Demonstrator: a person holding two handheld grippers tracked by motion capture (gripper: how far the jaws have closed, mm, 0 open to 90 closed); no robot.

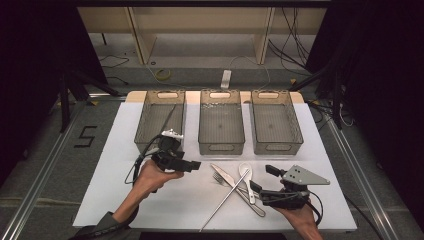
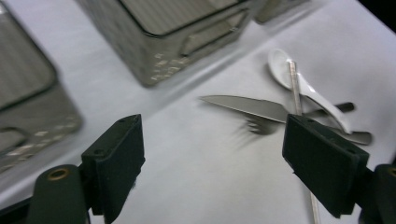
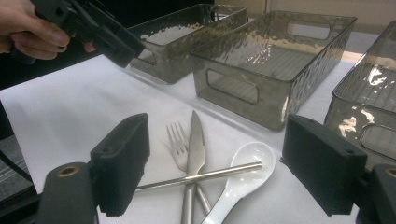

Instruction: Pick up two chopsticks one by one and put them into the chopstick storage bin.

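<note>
A table knife [image 1: 227, 177], a fork [image 1: 217, 177], a white spoon [image 1: 246, 172] and a thin metal rod [image 1: 225, 200] lie crossed in a heap on the white table top, near its front. My left gripper [image 1: 194, 165] hovers left of the heap with its jaws open and empty; the left gripper view looks past them at the knife [image 2: 247, 106], the fork [image 2: 259, 127] and the spoon [image 2: 299, 79]. My right gripper [image 1: 262, 179] sits at the heap's right side, open, with the rod [image 3: 201, 176], knife [image 3: 195, 149] and spoon [image 3: 247, 172] lying beyond its jaws.
Three grey see-through bins stand in a row at the back: the left bin [image 1: 145, 117] has a thin stick [image 1: 167, 117] in it, the middle bin [image 1: 221, 145] and the right bin [image 1: 277, 145] look bare. The white table top [image 1: 115, 195] ends close to the person.
</note>
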